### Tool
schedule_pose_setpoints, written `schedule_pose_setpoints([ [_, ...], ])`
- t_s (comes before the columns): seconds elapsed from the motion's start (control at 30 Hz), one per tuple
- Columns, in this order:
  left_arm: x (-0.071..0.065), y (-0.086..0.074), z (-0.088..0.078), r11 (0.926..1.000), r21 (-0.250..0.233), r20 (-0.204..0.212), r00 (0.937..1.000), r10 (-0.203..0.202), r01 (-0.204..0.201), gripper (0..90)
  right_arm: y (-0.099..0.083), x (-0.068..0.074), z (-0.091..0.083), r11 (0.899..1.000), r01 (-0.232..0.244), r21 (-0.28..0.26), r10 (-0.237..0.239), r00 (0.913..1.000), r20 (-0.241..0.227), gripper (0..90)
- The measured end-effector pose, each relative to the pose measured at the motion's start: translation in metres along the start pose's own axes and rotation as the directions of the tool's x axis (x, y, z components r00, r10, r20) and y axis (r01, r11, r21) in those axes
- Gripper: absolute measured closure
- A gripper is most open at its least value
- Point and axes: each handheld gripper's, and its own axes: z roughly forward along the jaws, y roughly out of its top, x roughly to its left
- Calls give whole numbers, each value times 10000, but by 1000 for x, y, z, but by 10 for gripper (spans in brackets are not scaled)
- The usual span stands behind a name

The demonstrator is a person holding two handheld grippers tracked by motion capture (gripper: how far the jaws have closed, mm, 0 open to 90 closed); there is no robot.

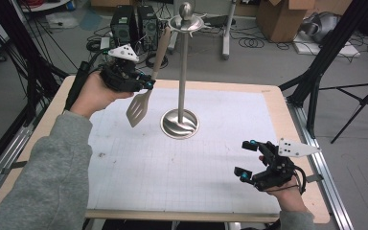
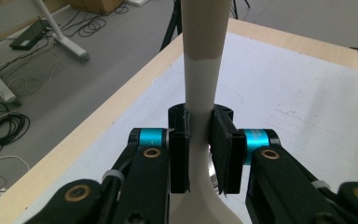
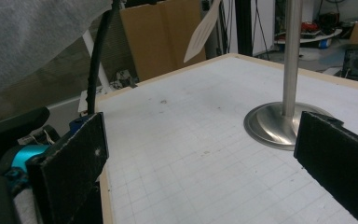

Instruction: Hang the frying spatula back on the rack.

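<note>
1. We see the left gripper [image 1: 149,84] clamped on the neck of a spatula [image 1: 146,91], pads pressing both sides in the left gripper view [image 2: 200,135].
2. The spatula hangs clear of the table [image 1: 287,120], blade down and handle tilted up toward the top disc of the metal stand [image 1: 181,72]; we cannot tell whether the handle end touches the disc.
3. The stand's pole rises just beside the spatula, to the right of it in the high view; its round base [image 1: 179,123] sits on the white grid mat [image 1: 172,163] near the far middle.
4. The right gripper [image 1: 247,160] rests low near the near right corner, jaws wide apart with nothing between them; its own view looks across the mat to the stand base [image 3: 279,123].
5. The mat between the base and the near edge lies bare.
6. Beyond the far table edge: cables, black boxes [image 1: 134,24] and cardboard boxes [image 1: 282,17] on the floor; a dark tripod [image 1: 359,103] stands off the right edge.
</note>
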Motion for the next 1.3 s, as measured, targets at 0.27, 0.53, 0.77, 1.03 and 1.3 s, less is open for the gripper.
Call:
schedule_pose_setpoints([
  [0.27, 0, -1, 5, 9999, -72, 29, 9999, -103, 104, 776, 0, 1, -2, 10000, -18, -37, 18, 10000, 32, 18],
  [0.53, -1, -3, 8, 9996, -209, 68, 9998, -200, 202, 775, -1, -1, -3, 10000, -6, -31, 7, 9999, 114, 18],
  [0.77, -2, -3, 10, 9995, -219, -10, 9997, -235, 235, 775, -1, 1, -3, 10000, -17, -21, 18, 10000, 80, 18],
  [1.03, -4, -5, 13, 9998, -220, 31, 10000, 22, -21, 712, -1, 1, -2, 10000, -16, 21, 16, 10000, 58, 18],
  [1.3, -5, -16, 15, 9978, -593, 763, 9965, 336, -291, 366, -1, 1, -2, 10000, -32, 50, 31, 10000, 58, 18],
])
